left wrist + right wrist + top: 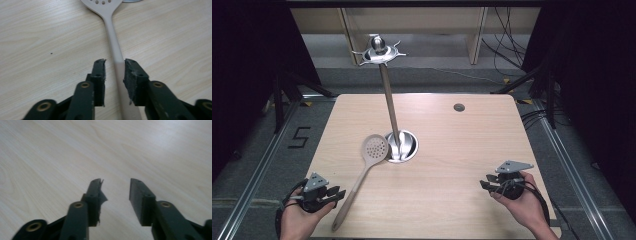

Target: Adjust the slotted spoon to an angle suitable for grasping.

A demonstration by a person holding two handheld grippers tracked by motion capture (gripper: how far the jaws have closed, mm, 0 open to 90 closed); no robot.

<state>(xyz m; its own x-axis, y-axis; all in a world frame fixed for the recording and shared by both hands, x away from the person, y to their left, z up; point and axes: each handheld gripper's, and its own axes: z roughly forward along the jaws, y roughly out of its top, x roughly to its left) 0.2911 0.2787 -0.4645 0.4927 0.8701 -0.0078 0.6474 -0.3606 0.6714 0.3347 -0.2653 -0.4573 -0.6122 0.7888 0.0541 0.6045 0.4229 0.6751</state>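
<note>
- Overhead, high view: a slotted spoon lies on the desk, its perforated head beside the base of a metal utensil stand; left tool sits near the handle, right tool well apart at the desk's right.
- Left gripper view: left tool spread, jaws straddling the spoon handle; contact cannot be told.
- Right gripper view: right tool spread over bare desk.

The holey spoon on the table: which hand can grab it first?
The left. Its claw already has the slotted spoon's handle between its open jaws. The right claw is open over bare table, far from the spoon.
</note>
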